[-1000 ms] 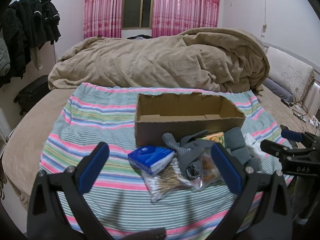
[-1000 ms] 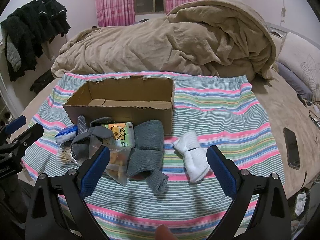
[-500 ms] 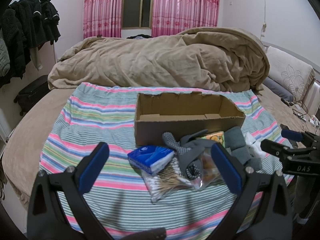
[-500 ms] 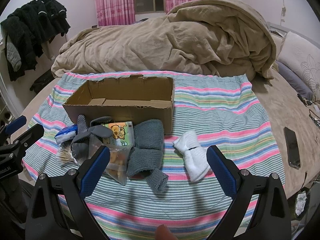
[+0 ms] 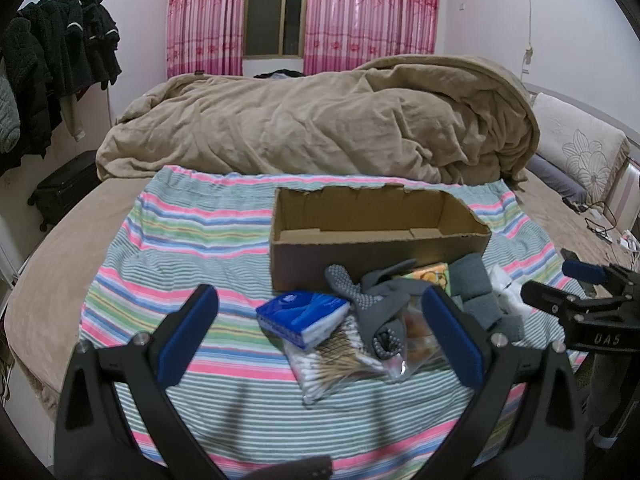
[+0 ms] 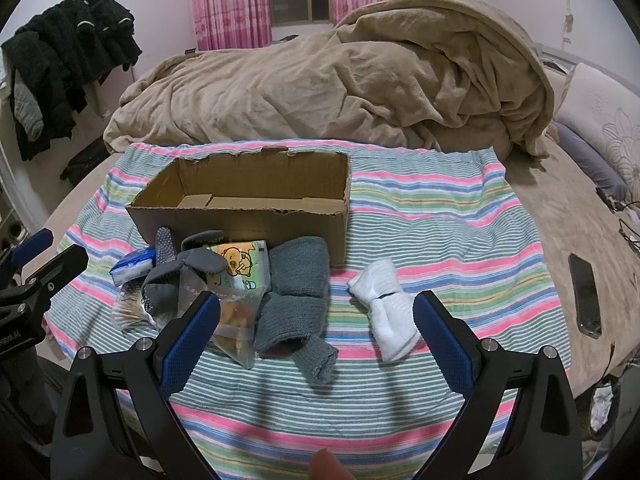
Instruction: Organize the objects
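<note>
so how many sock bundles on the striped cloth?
2: gray socks in front of the cardboard box; white socks to their right. Others may hide under the clutter.

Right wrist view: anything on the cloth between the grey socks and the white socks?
Nothing. In the right wrist view only bare striped cloth separates the grey socks from the white socks; they lie apart, not touching.

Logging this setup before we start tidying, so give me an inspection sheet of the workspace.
Surface: striped cloth spread on bed.
Job's things: open brown cardboard box, empty; blue tissue pack, grey dotted gloves, cartoon-print packet, grey knit socks, white rolled socks, clear bags lying before it.
Clutter: black phone.
Grippers: left gripper and right gripper open, holding nothing.
Cables: wires at bed edge.
Surroundings: tan duvet, pink curtains, dark clothes.
</note>
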Motion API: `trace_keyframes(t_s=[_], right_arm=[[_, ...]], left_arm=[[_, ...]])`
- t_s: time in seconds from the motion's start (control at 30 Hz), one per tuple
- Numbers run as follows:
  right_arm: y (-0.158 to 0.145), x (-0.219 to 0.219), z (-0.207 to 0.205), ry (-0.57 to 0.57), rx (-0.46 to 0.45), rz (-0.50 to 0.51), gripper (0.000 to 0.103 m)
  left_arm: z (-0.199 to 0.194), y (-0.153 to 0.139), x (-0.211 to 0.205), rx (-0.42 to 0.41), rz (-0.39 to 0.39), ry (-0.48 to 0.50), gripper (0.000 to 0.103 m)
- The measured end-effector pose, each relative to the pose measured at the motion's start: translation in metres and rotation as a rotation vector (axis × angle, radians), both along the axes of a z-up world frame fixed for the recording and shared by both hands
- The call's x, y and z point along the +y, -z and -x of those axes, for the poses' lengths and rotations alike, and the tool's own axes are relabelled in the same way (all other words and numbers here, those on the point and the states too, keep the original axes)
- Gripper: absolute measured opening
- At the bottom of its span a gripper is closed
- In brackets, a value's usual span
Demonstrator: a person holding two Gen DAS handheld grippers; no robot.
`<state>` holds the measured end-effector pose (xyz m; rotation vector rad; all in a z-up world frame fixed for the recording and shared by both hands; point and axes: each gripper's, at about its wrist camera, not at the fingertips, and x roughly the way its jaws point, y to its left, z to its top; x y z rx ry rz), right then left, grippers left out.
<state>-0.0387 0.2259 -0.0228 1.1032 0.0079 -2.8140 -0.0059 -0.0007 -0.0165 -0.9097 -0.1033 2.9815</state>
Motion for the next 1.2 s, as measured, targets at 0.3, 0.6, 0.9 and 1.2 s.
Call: trace_keyframes(t_s=[0.3, 0.6, 0.9, 1.2], right_arm=[[0.003, 0.002, 0.0, 0.0, -0.007, -0.002, 0.099], [0.008, 0.011, 0.011, 0.03, 0.001, -0.001, 0.099], [0.016, 0.039, 0.028, 0.124, 0.005, 0.01, 0.099], [0.047, 0.054, 0.049, 0.151, -0.076, 0.0, 0.086]], left_arm=[[0.003, 0.002, -0.002, -0.002, -0.015, -0.008, 0.103], [0.016, 0.012, -0.016, -0.02, -0.037, -0.023, 0.103], [0.043, 0.039, -0.043, -0.075, -0.029, -0.082, 0.103], [0.064, 0.065, -0.052, -0.127, -0.12, -0.018, 0.101]])
